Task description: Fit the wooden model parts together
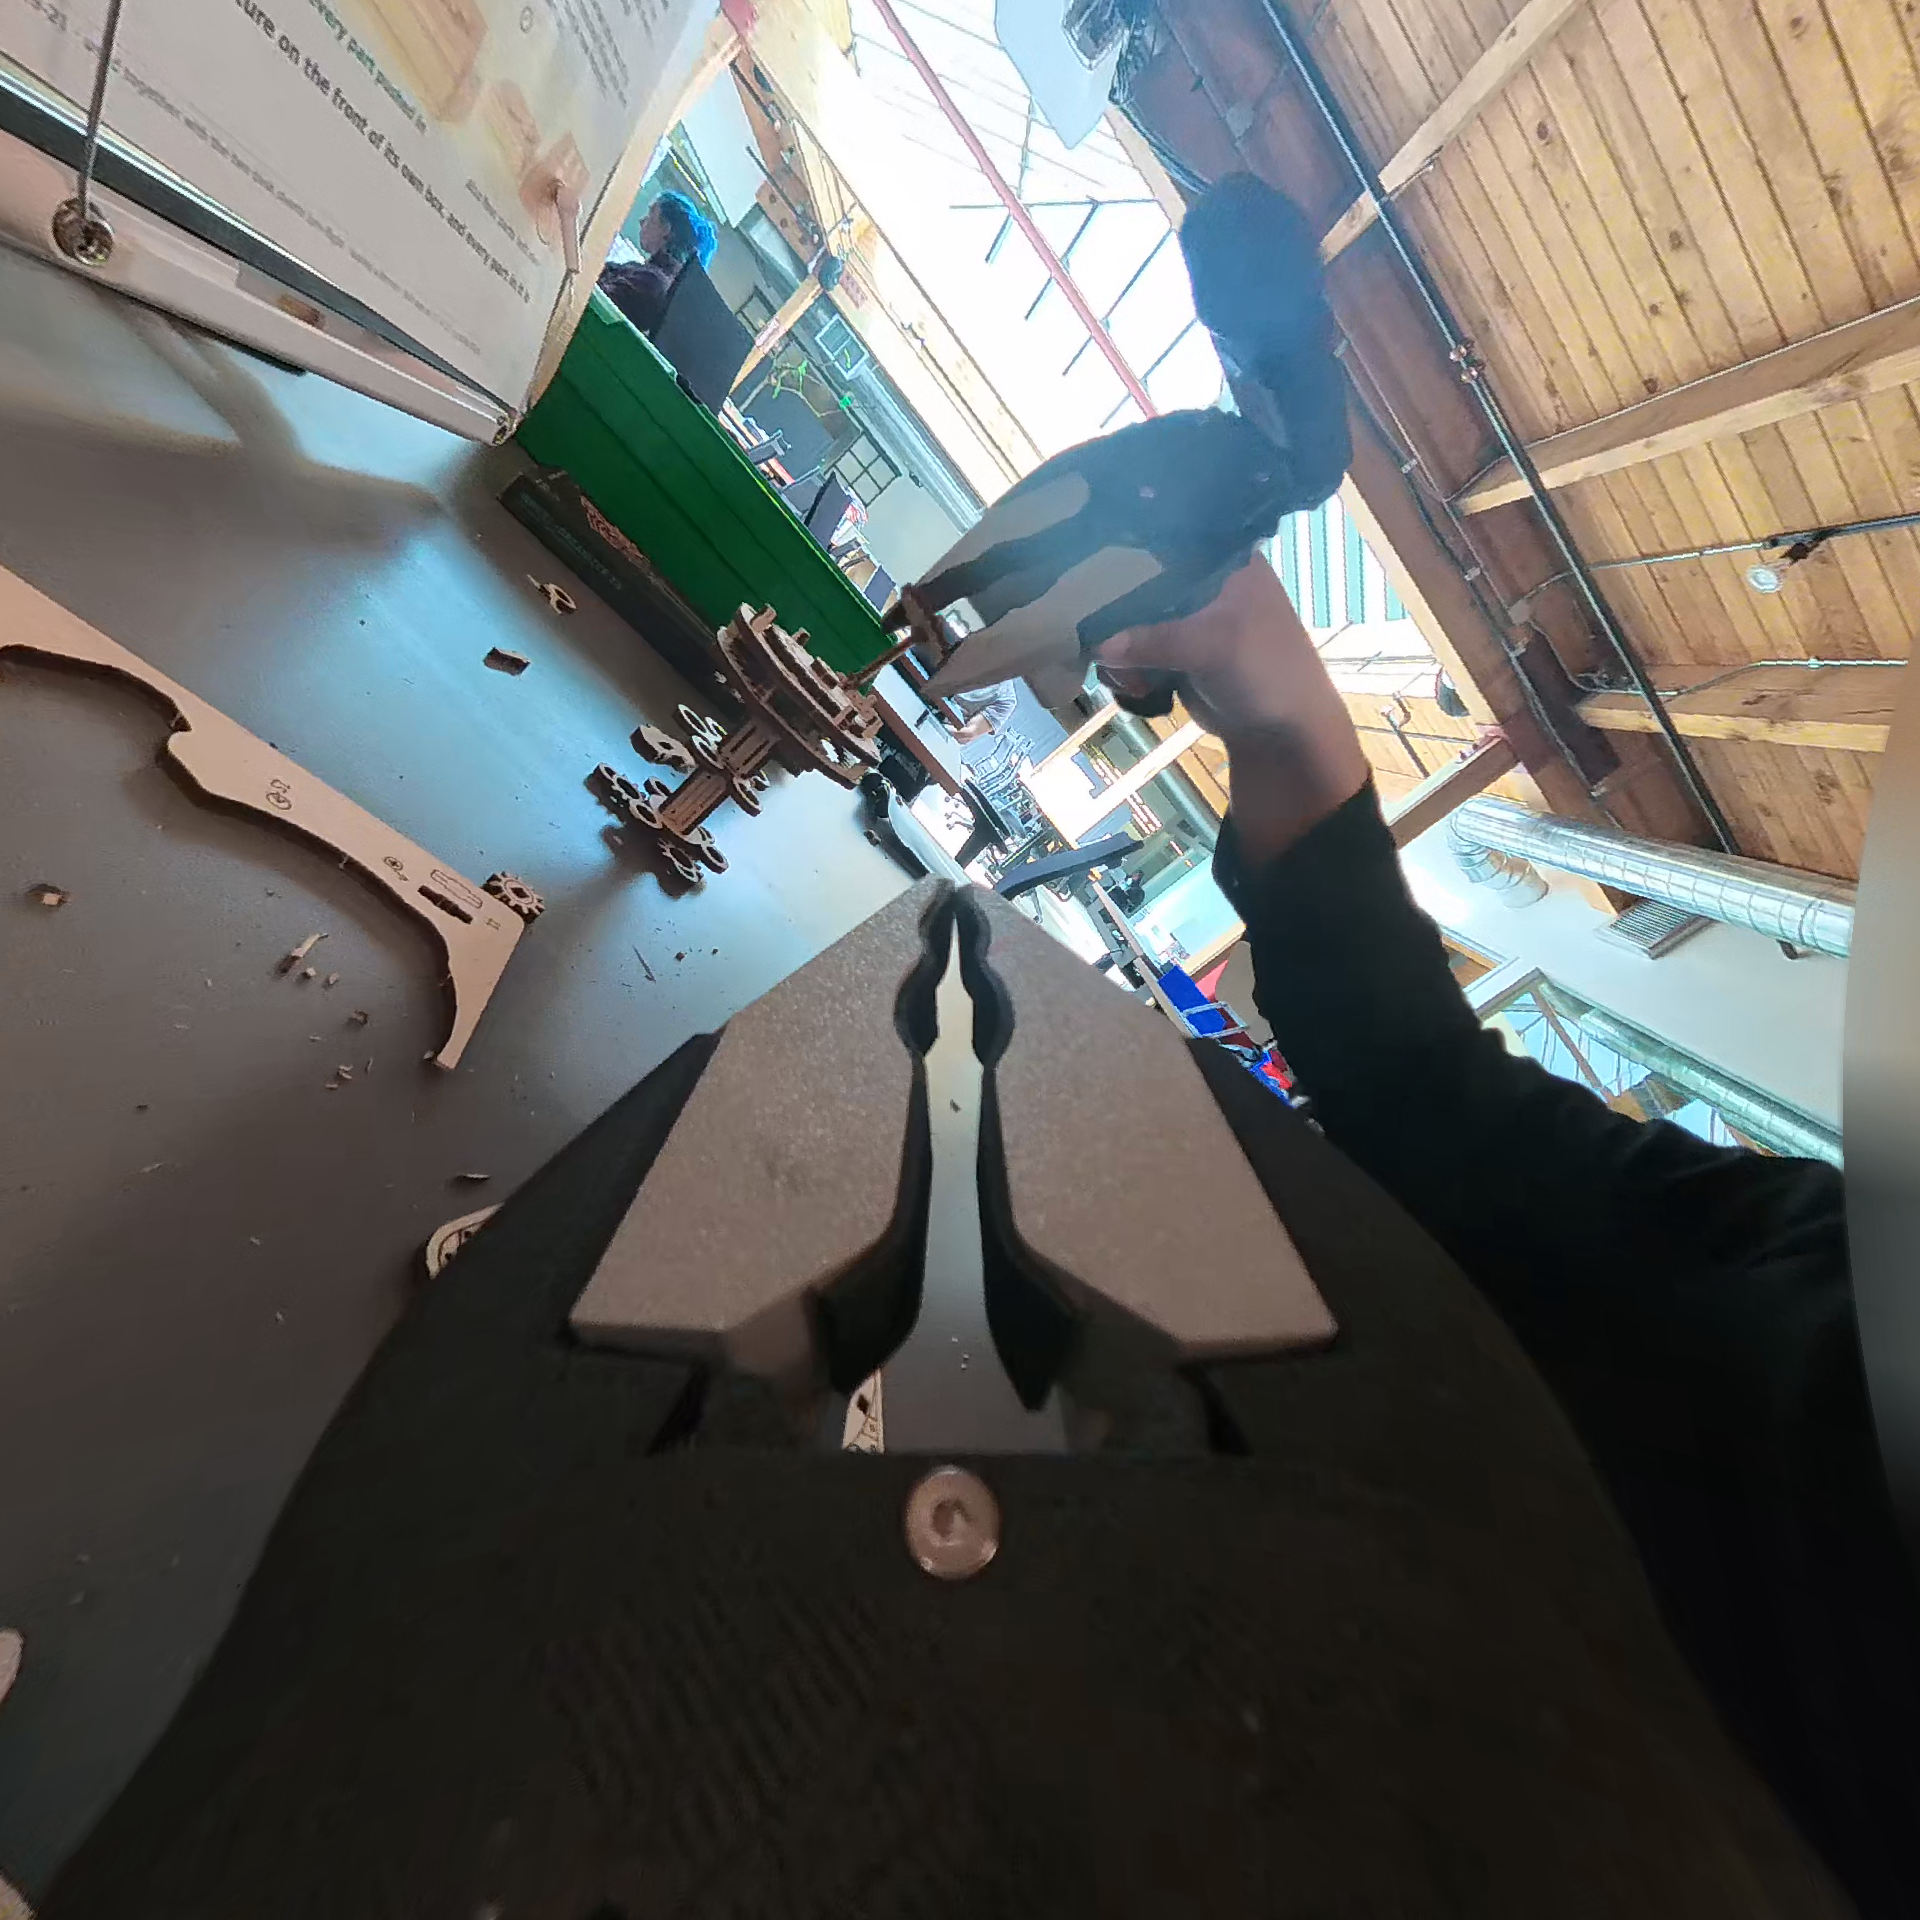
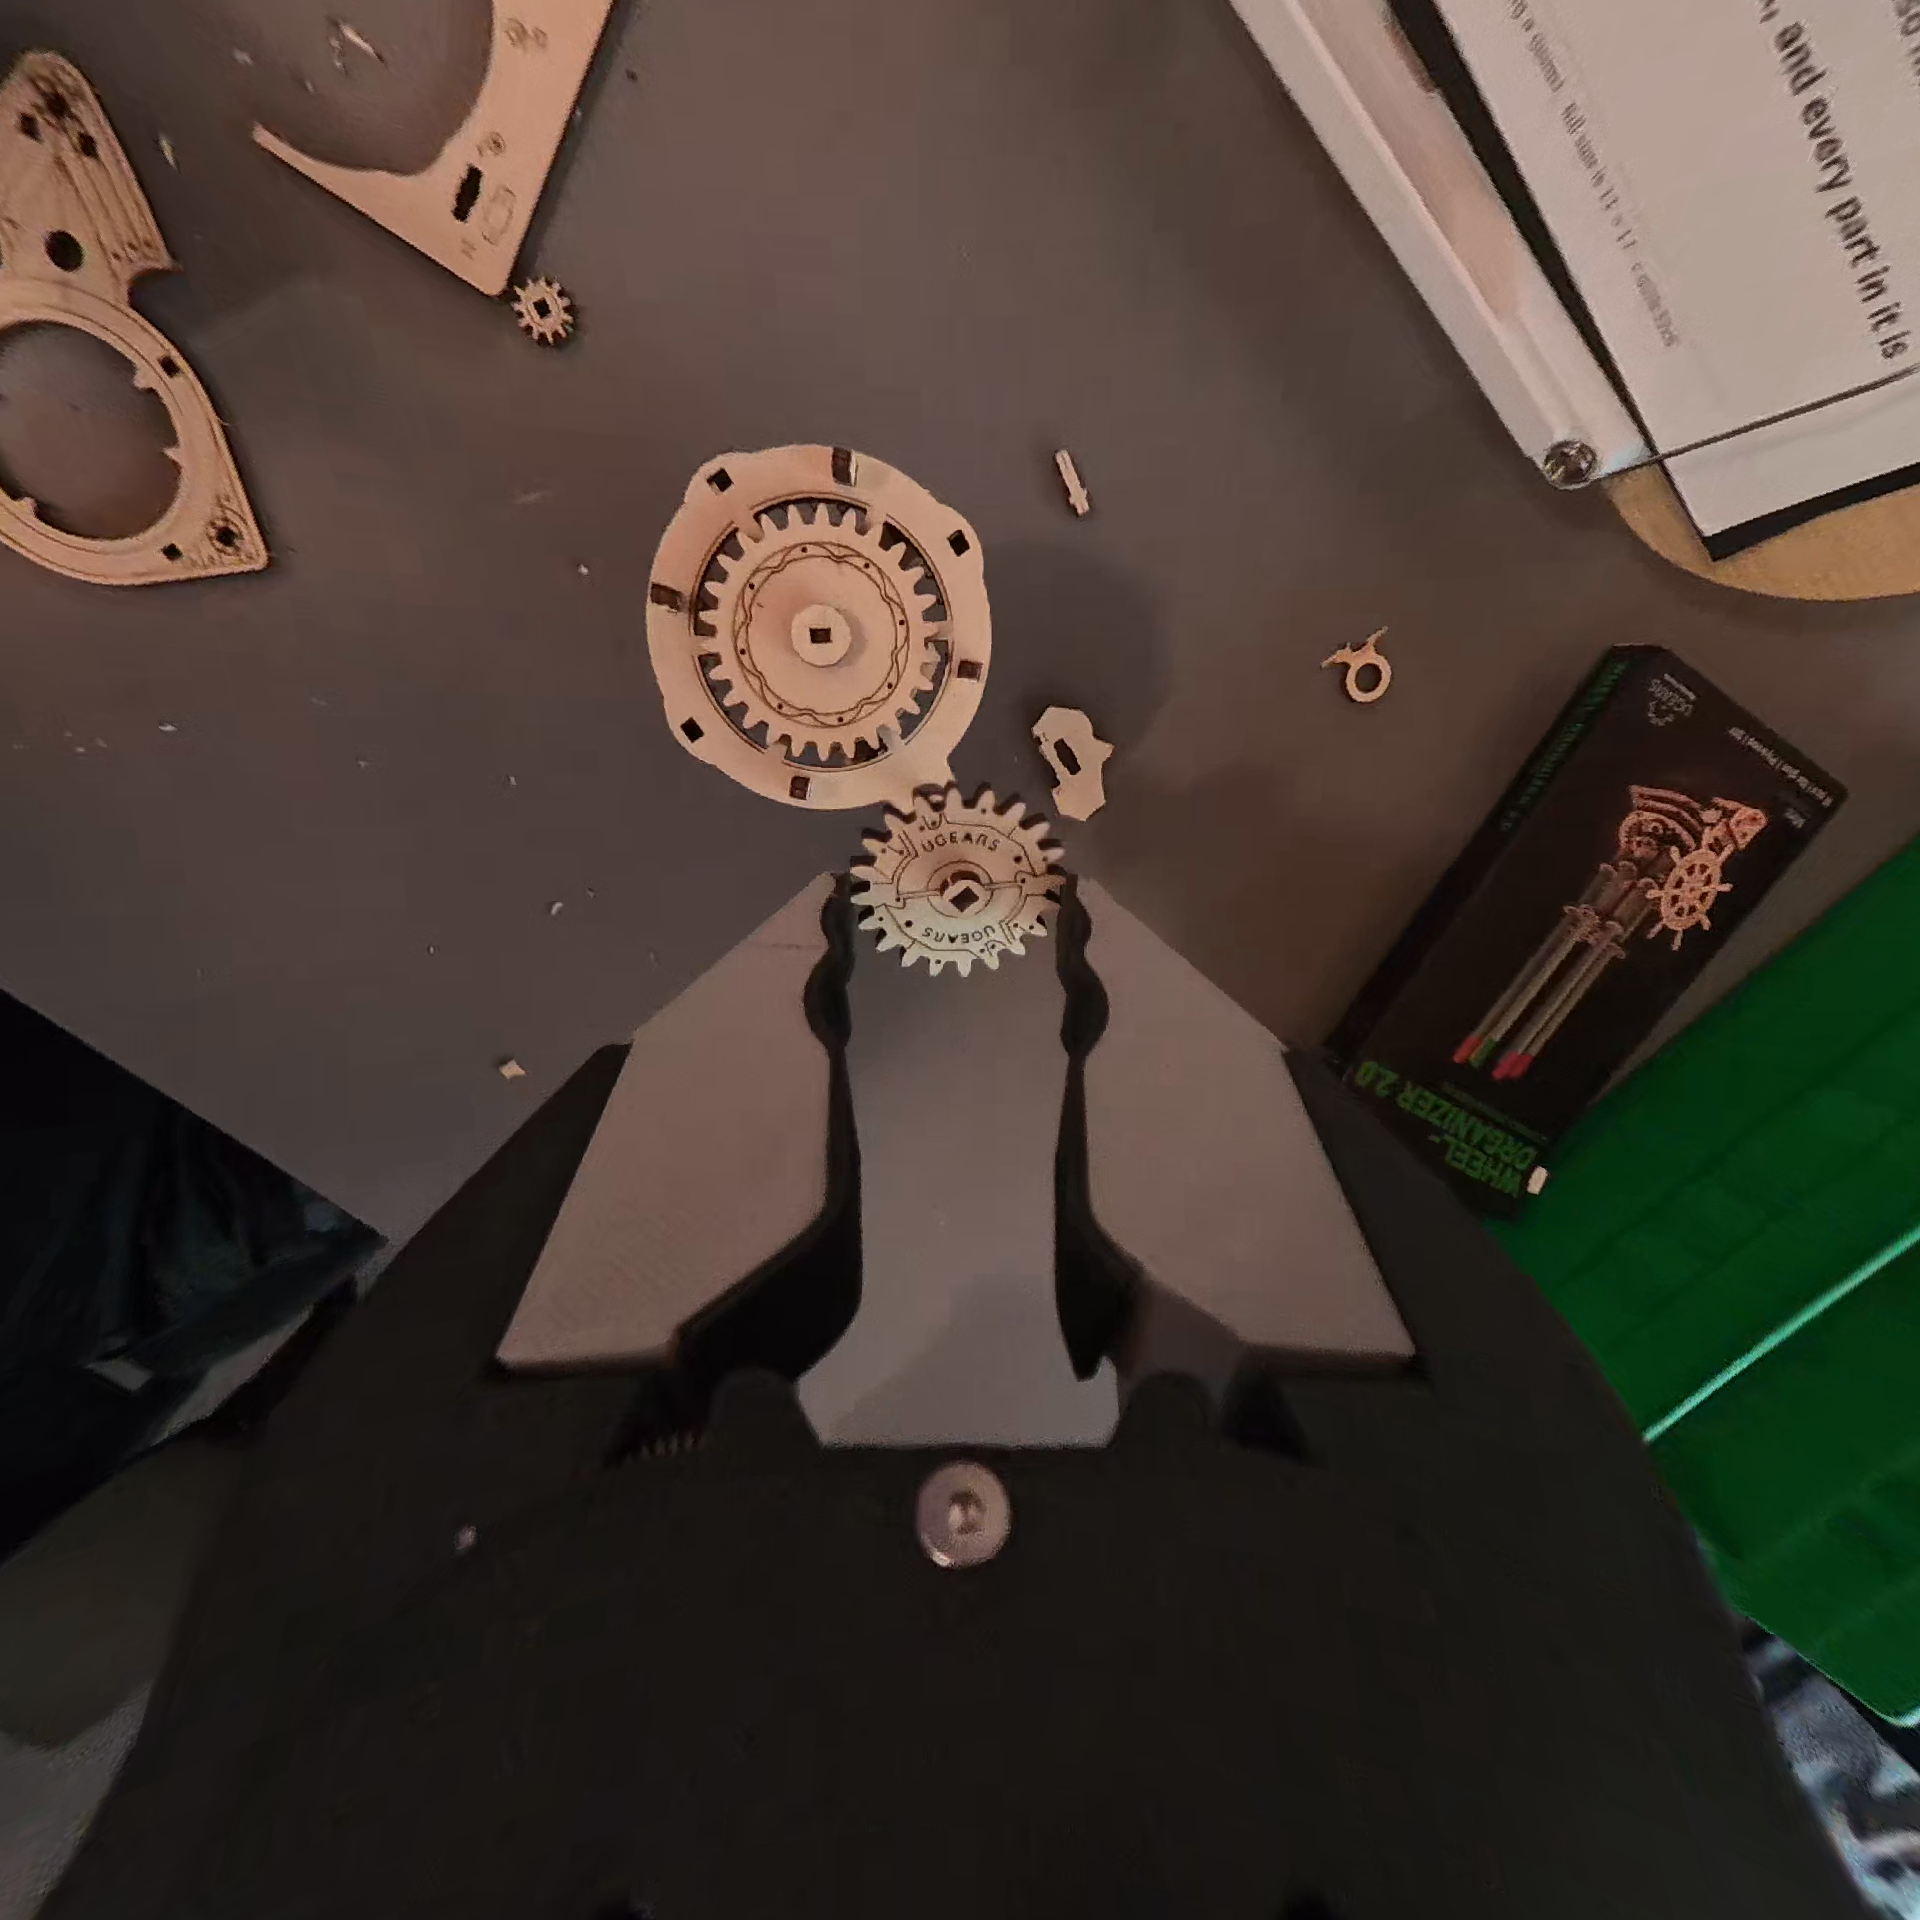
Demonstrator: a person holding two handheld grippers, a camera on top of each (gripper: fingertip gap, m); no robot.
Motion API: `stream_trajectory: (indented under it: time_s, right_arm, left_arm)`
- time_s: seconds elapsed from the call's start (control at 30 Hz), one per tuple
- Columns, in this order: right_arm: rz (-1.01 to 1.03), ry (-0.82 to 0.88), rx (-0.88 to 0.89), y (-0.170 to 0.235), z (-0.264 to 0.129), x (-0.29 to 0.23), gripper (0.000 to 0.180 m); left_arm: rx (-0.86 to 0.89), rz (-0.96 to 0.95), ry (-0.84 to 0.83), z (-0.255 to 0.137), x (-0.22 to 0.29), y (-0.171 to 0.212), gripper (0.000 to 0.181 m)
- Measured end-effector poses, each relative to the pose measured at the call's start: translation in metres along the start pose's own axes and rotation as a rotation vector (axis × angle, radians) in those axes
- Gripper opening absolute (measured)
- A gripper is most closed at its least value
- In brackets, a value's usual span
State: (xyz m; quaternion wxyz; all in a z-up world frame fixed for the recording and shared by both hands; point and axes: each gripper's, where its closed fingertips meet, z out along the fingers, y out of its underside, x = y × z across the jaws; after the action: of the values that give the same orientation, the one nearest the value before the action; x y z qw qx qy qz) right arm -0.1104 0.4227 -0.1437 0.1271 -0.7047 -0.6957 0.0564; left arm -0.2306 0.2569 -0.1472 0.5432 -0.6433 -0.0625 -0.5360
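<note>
My right gripper [image 2: 951,896] is shut on a small wooden gear [image 2: 958,940], gripped by its toothed edge between the fingertips. It holds the gear above the table, just beside a round wooden assembly [image 2: 818,629] with a ring gear and a square centre hole. In the left wrist view, the right gripper [image 1: 920,634] hangs over that assembly [image 1: 800,686], which stands on a wheeled wooden base. My left gripper [image 1: 954,909] is shut and empty, low over the grey table and well short of the assembly.
A punched-out wooden sheet [image 2: 436,135] and a teardrop wooden frame [image 2: 104,416] lie at the left. A tiny gear [image 2: 539,309] and loose small pieces [image 2: 1073,758] lie around. A black box [image 2: 1590,925], green bin [image 2: 1766,1351] and instruction stand [image 2: 1662,208] stand right. The gap from one gripper's tips to the other's is roughly 20 centimeters.
</note>
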Motion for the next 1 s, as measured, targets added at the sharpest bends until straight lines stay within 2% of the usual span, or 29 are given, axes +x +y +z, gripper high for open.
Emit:
stream_trajectory:
  time_s: [0.5,1.0]
  right_arm:
    - [-0.054,-0.020,-0.179,-0.0028,0.0068,-0.0013,0.037]
    - [-0.029,-0.063,-0.141,-0.0028,0.0080,-0.0030,0.036]
  left_arm:
    - [-0.012,-0.007,0.019,0.0016,0.0042,0.0026,0.000]
    - [-0.011,-0.012,0.016,0.0015,0.0028,0.0019,0.000]
